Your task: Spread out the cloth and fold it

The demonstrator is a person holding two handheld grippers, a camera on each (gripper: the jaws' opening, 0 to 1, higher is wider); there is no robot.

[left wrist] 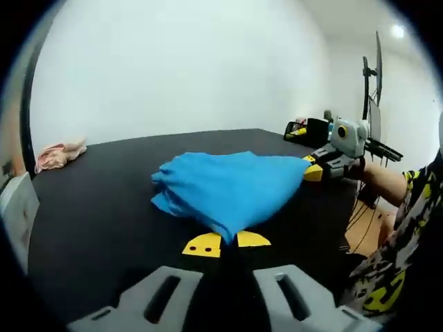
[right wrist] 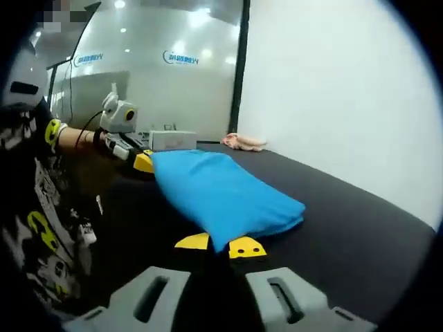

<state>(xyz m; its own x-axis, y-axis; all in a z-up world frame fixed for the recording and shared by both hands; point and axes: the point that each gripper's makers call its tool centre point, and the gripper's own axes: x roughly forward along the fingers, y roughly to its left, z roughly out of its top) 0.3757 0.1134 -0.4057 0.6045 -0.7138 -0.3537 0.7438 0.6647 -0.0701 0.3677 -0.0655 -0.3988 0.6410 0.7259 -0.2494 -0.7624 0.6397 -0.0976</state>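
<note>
The blue cloth [left wrist: 228, 185] is seen stretched above the black table [left wrist: 97, 207], held between the two grippers. In the left gripper view, the left gripper [left wrist: 226, 243] is closed on the near corner of the cloth, the yellow fingertips [left wrist: 202, 245] pinching the fabric at 6 o'clock. The right gripper [left wrist: 315, 169] is seen at 3 o'clock, pinching the far corner. The right gripper view gives the mirror arrangement: the right gripper [right wrist: 220, 246] is clamped on the near corner, and the left gripper [right wrist: 142, 163] grips the far corner at 10 o'clock. The cloth's long axis is judged to run from one gripper to the other. The bulk hangs bunched, not yet spread. A pink cloth [left wrist: 59, 153] lies at the table's far edge. No containers are noted.
</note>
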